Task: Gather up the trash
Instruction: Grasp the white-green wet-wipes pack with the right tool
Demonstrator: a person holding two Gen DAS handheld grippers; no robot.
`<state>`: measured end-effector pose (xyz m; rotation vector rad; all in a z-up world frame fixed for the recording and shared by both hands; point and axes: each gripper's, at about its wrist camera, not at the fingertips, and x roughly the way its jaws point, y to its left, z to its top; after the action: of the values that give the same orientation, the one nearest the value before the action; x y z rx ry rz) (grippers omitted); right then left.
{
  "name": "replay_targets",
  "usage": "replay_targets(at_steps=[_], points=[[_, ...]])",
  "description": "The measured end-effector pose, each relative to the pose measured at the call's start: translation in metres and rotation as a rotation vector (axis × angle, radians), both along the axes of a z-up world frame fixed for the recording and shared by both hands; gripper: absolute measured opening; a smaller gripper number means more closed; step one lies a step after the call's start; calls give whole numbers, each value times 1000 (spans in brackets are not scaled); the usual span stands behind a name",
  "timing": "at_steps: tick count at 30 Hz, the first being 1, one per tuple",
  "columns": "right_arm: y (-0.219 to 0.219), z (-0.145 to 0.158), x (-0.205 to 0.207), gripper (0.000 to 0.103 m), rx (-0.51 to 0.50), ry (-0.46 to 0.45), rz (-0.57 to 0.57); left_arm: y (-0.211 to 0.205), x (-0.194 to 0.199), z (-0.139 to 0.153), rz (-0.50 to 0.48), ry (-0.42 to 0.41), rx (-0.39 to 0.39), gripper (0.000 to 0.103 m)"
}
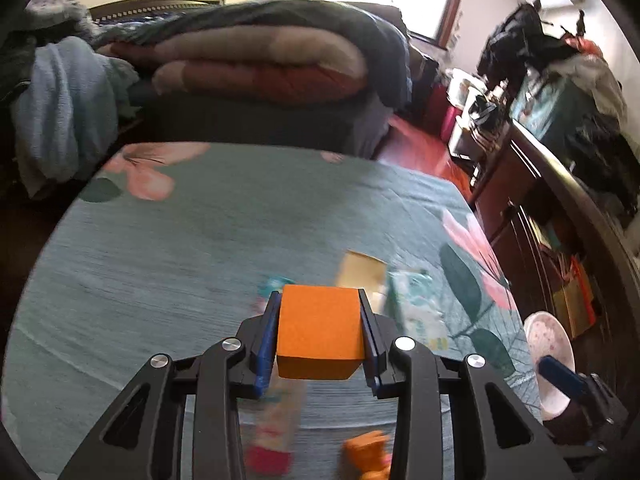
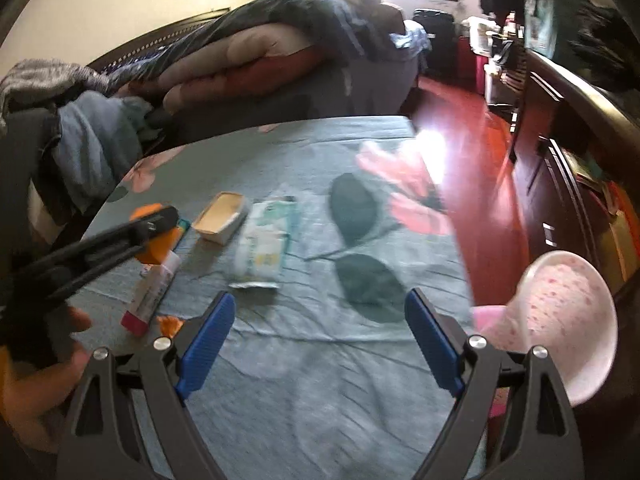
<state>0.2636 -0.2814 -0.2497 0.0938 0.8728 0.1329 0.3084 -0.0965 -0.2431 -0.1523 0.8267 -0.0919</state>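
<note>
My left gripper (image 1: 320, 320) is shut on an orange block (image 1: 320, 332) and holds it above the green flowered bedspread (image 1: 180, 248). It also shows at the left of the right wrist view (image 2: 160, 220), with the orange block (image 2: 154, 250) in it. Below it lie a tube with a pink end (image 2: 154, 292), a small cream box (image 2: 220, 216), a white-green wipes pack (image 2: 266, 240) and an orange scrap (image 2: 170, 324). My right gripper (image 2: 320, 328) is open and empty above the bedspread. A pink spotted bowl (image 2: 560, 320) sits at its right side.
Folded quilts (image 1: 260, 60) and a blue blanket (image 1: 68, 112) are piled at the far end of the bed. A red floor (image 2: 480, 152) and dark wooden cabinets (image 1: 540, 208) lie to the right of the bed.
</note>
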Motion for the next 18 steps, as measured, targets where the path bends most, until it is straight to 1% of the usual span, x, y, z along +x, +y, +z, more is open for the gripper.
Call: replay_targets(at_steps=[6,9,12,15,17,18], points=[[38,-16,35,87,-39,38,25,44,-5,6,80,-16,12,36],[50,-23,49,87,-53,54,28,62,-7,5,110,-16,20,36],[61,-28,59,85,-75,65,27,77,-8,4,135,-17,25,36],[66,-33,68,74,-92,83,21,89,-8,2,155,-15,22,36],[69,-37,71,63,-110,93,20,95,-9,1,163,-12,17,36],[72,-37,72,58,-126,82,23,97,-10,1,165,-11,16,36]])
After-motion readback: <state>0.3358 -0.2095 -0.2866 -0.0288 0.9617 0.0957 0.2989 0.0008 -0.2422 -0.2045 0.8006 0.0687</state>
